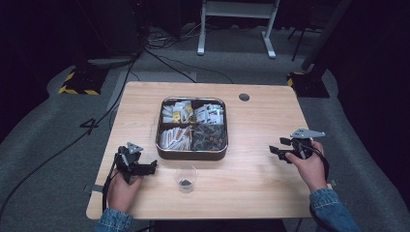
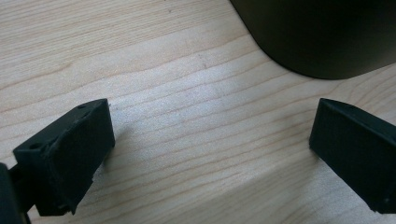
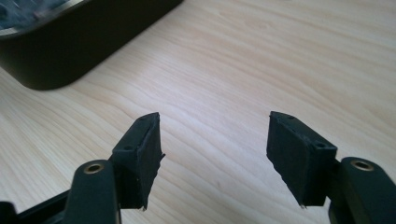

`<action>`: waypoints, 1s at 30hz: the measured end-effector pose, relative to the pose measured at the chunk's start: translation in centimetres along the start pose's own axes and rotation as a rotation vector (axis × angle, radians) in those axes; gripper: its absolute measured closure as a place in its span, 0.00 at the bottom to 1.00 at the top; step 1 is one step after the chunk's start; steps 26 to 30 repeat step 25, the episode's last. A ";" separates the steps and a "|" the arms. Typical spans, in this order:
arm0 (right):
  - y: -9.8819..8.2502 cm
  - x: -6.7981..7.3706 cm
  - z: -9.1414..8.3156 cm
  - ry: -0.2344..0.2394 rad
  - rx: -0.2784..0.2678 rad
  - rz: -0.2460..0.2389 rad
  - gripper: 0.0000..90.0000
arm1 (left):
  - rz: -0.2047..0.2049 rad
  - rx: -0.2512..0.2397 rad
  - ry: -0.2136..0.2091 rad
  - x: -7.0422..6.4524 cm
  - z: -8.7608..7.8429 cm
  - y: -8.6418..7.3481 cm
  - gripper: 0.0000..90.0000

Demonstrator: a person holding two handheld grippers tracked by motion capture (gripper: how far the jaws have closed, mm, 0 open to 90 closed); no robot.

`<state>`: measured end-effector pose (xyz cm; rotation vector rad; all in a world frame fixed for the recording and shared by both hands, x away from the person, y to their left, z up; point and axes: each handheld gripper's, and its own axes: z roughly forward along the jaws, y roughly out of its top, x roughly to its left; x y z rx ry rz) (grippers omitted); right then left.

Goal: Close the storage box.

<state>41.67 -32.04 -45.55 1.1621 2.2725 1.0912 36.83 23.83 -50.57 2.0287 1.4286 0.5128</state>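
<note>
A dark square tray (image 1: pixel 192 153) with four compartments of packets and small items sits mid-table. In front of it stands a small clear cup (image 1: pixel 186 178) with something dark at its bottom. My left gripper (image 1: pixel 151 166) rests low over the wood at the left, pointing right toward the cup, jaws wide apart with nothing between them (image 2: pixel 212 135); the tray's dark corner (image 2: pixel 322 37) lies ahead of it. My right gripper (image 1: pixel 275 152) hovers at the right, pointing left toward the tray, open and empty (image 3: pixel 215 140), with the tray's wall (image 3: pixel 79 46) beyond.
The wooden table (image 1: pixel 261 121) has a round cable hole (image 1: pixel 244 97) at the back right. Cables trail from the left gripper over the grey floor. A white desk frame (image 1: pixel 237 24) stands beyond the table.
</note>
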 end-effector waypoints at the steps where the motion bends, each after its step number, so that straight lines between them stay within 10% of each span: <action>1: -0.4 -0.1 0.2 -0.003 0.000 0.009 0.39 | 0.000 0.000 0.000 0.0 0.0 0.0 0.00; 30: -4.6 -0.8 1.9 -0.042 0.044 -0.003 0.24 | -0.001 0.001 0.001 0.0 0.0 0.0 0.00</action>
